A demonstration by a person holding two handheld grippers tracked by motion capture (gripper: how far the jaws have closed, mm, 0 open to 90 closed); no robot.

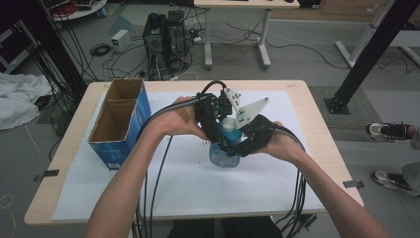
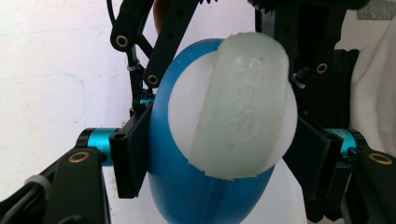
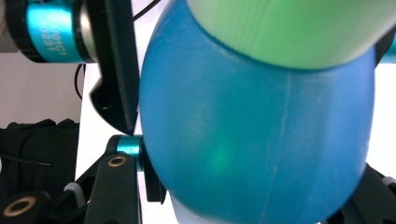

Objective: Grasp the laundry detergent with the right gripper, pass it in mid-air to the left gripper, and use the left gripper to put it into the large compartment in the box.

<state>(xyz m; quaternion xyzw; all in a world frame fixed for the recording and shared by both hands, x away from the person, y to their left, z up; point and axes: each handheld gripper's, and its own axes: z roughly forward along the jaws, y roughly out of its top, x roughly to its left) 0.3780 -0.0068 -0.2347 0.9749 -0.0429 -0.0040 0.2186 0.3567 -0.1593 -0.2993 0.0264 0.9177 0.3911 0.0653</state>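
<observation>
Rounded blue plastic bottle (image 1: 224, 154) with a pale, translucent white cap (image 1: 229, 124), standing roughly upright at the middle of the white-covered table, cap uppermost

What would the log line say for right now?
left gripper: shut on white cap | right gripper: shut on blue bottle | cardboard box: left, open, untouched
</observation>
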